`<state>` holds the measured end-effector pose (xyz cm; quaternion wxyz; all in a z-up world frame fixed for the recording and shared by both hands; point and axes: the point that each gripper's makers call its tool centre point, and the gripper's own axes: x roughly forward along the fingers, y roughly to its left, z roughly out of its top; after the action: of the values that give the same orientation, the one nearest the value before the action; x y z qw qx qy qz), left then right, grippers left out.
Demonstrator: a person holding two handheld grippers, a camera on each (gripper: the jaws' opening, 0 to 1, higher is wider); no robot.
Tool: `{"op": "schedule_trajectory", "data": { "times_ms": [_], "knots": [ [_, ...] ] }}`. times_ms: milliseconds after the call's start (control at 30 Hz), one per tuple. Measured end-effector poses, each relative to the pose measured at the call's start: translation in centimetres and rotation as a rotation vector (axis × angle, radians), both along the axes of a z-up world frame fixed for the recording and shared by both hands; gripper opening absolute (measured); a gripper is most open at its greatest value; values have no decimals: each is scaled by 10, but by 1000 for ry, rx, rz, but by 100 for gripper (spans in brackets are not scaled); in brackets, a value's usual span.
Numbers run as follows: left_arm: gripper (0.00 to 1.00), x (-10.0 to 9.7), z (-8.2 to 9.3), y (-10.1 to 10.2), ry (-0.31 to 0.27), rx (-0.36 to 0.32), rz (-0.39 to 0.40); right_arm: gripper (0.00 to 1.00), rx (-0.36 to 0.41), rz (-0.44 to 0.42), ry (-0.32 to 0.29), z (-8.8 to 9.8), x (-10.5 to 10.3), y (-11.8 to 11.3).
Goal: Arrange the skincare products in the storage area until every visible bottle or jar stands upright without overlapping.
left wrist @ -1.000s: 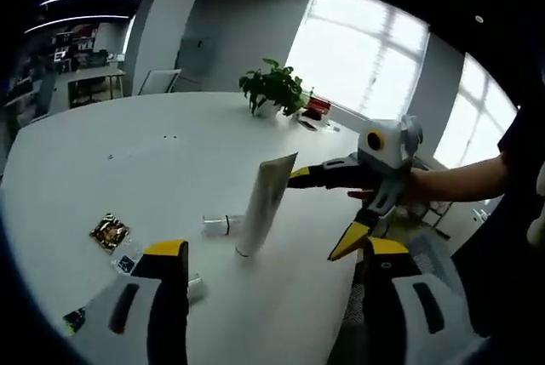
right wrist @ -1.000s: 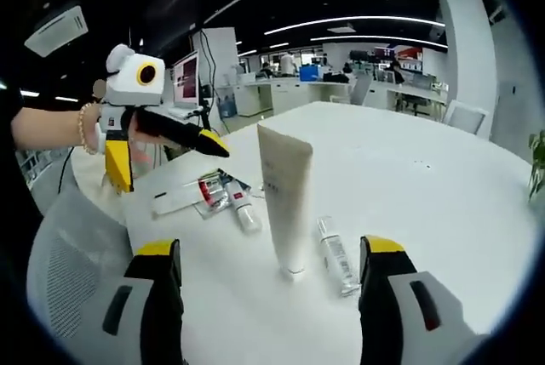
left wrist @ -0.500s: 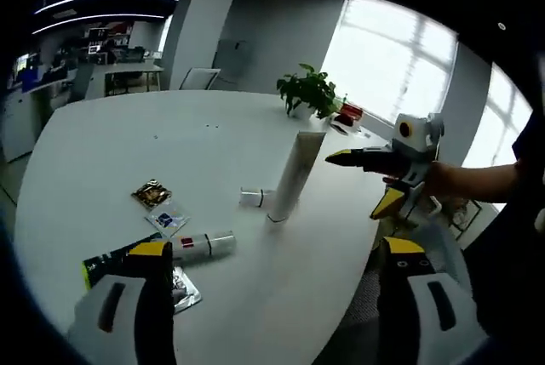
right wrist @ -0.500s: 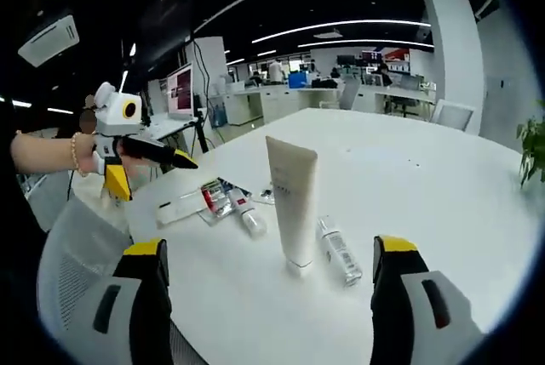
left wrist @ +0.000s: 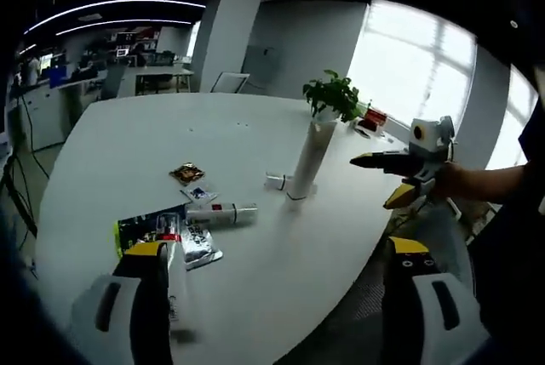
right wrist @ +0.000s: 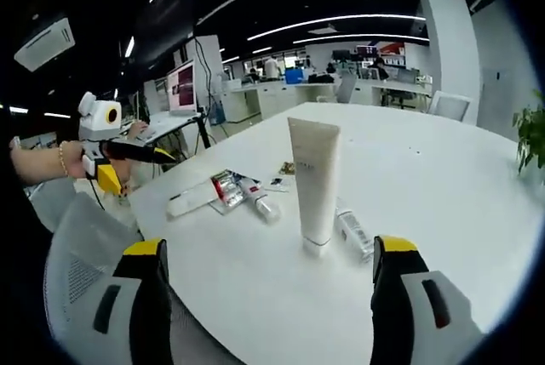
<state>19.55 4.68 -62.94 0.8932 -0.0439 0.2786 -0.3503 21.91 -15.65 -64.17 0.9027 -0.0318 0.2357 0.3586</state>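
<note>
One tube point(right wrist: 314, 179) is standing upright mid-desk point(right wrist: 443, 212); a bottle point(right wrist: 353, 233) is lying just at its 4 o'clock, another point(right wrist: 258, 200) at 9 o'clock by sachets point(left wrist: 189, 173). Both tools, left point(left wrist: 281, 293) and right point(right wrist: 266, 297), are hanging wide and empty. Next, I judge, one is needing to grip a lying bottle and stand it clear.

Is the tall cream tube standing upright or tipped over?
Upright. The tall cream tube stands cap-down on the white table, free of both grippers; a small clear bottle lies flat beside it.

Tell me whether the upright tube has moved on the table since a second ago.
No. The tube stands cap-down beside the same lying bottle; only the cameras pulled back.
</note>
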Motion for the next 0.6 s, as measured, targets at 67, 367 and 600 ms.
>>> {"op": "schedule_trajectory", "data": {
  "times_ms": [67, 367, 600],
  "knots": [
    [99, -3, -4, 3, 8, -4, 14, 99, 11, -7, 0, 3, -4, 1],
    [99, -15, -5, 14, 24, -12, 68, 99, 16, -43, -4, 0, -14, -1],
    [98, -22, -13, 14, 48, 3, 53, 98, 2, -69, 9, -8, -18, -9]
  ]
}}
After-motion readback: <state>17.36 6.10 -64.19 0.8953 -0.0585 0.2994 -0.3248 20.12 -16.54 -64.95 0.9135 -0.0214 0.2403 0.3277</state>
